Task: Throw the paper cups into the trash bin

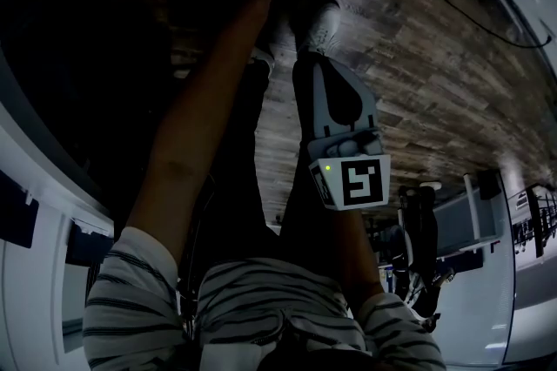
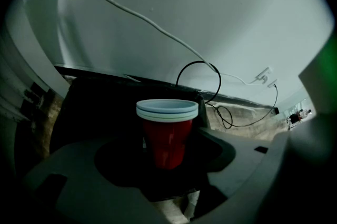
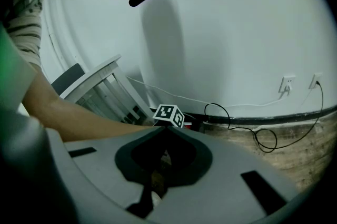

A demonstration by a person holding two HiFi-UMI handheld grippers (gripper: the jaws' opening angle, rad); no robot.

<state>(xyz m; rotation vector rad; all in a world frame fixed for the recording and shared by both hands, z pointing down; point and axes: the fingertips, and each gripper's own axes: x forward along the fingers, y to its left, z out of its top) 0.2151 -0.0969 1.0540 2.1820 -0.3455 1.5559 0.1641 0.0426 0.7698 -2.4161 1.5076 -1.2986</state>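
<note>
Red paper cups (image 2: 167, 136), nested, pale rims on top: gripping upright in left gripper (image 2: 167, 152), jaws pressing on the lower sides.
Holding the stack in the air in front of the black trash bin (image 2: 100, 102), wood-plank floor (image 1: 418, 56) underneath. Reaching forward with the left arm (image 1: 196, 117), bare below a striped sleeve (image 1: 130, 291). Carrying the right gripper (image 3: 164, 131) nearer the body, jaws together, tips meeting, nothing between. Seeing the left gripper's marker cube (image 3: 169, 114) just past those tips, black cable (image 3: 247, 131) looping along the foot of the white wall (image 3: 221, 33). Noting a second white cable (image 2: 131, 12) running across the wall above the bin in the left gripper view.
</note>
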